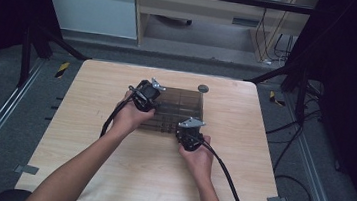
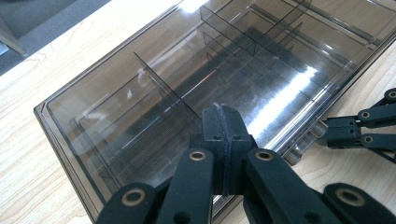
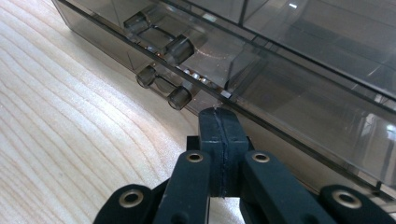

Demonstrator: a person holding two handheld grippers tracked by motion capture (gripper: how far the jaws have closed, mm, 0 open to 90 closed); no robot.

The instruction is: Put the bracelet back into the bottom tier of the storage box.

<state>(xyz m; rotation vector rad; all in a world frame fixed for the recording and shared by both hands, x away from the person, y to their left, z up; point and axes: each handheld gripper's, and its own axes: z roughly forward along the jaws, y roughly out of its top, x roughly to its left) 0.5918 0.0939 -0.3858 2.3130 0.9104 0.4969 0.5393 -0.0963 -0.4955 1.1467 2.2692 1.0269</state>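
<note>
A smoky transparent compartment box [image 1: 178, 111] is lying closed near the middle of the wooden desk [image 1: 89, 121]. The left hand-held gripper [image 2: 223, 122] is hovering over its lid, jaws pressed together. The right hand-held gripper [image 3: 219, 122], jaws likewise together, is touching the box's front edge beside a latch [image 3: 163, 86].

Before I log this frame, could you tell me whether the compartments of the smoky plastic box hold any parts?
No, in the left gripper view the compartments of the plastic box show bare floors between the dividers.

High view from above, facing forward and down on the table [image 1: 108, 173], both gripper views close along their jaws, all sharing the box [image 1: 181, 106].
</note>
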